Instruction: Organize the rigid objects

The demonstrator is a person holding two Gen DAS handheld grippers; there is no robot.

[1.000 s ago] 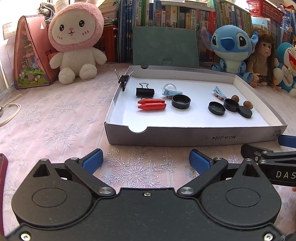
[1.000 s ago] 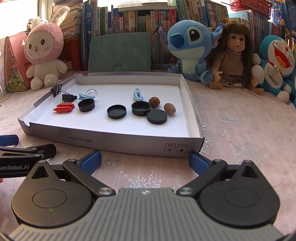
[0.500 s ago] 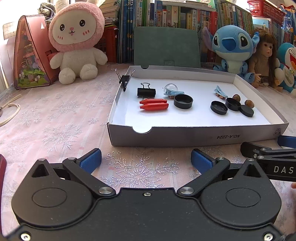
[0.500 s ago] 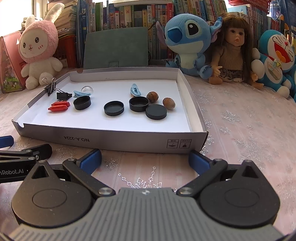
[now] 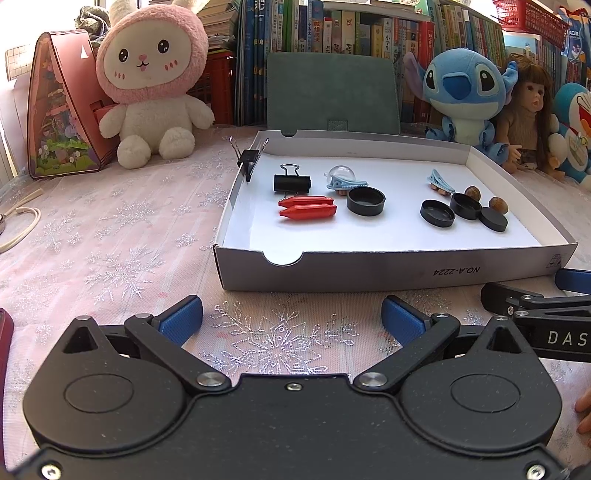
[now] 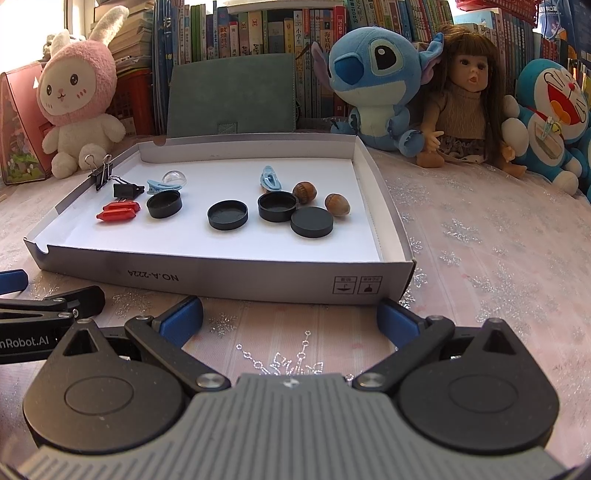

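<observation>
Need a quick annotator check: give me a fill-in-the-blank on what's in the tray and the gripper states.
1. The black caps in the white tray number ____.
2. The two red pieces lie side by side, ____ each other.
3. One binder clip lies in the tray; another is clipped to its ____ wall.
4. Both the left gripper and right gripper are ____.

Missing: four; touching; left; open

We've got bright daylight pouring in from the upper left of both views, blown out to white there. The white box floor point(image 5: 388, 229) glares a little, with short soft shadows under the pieces. Fisheye bending curves the bookshelf point(image 6: 258, 33) and smears the frame edges; the centre stays sharp.
</observation>
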